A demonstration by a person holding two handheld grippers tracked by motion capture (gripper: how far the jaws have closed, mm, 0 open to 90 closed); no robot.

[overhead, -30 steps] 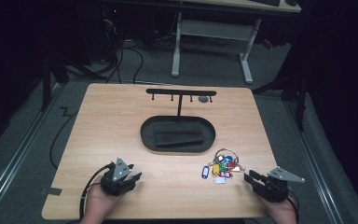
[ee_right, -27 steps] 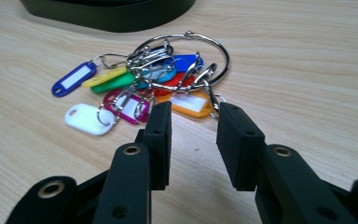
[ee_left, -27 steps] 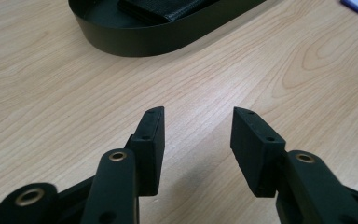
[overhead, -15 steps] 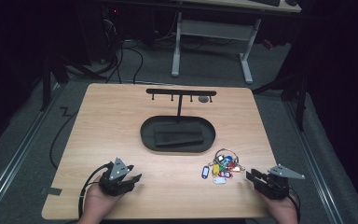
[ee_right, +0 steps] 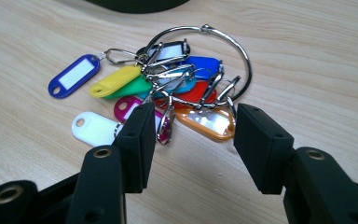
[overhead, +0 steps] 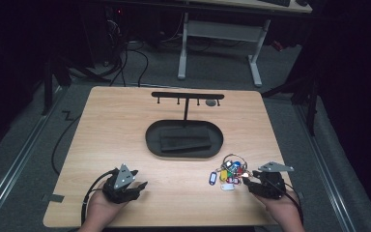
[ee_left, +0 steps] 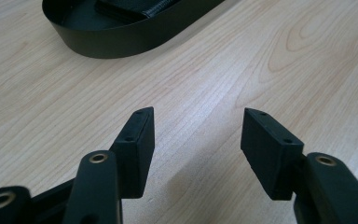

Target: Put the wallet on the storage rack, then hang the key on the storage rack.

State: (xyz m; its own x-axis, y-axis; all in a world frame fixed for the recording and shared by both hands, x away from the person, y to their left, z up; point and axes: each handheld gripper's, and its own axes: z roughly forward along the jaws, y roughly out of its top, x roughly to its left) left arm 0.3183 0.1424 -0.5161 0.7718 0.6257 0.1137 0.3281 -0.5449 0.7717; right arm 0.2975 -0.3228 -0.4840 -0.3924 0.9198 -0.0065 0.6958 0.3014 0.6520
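With the bunch of key tags point(ee_right: 168, 88) lying on the counter point(overhead: 125, 130) just in front of the black oval tray point(overhead: 183, 137), the right tool point(ee_right: 191, 126), jaws just opening and empty, should straddle the big ring, while the left tool point(ee_left: 196, 135) waits open.

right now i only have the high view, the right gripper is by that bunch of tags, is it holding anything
Observer: No. In the right gripper view the right gripper has just been opening, and its jaws stand apart with nothing pressed between them.
Operator: what's nearest its tips
Observer: The orange tag and the pink tag of the key tag bunch lie just ahead of the gap.
Operator: and the left one
Observer: The left gripper has been opening too; bare table lies between its jaws, with the black oval tray farther ahead.
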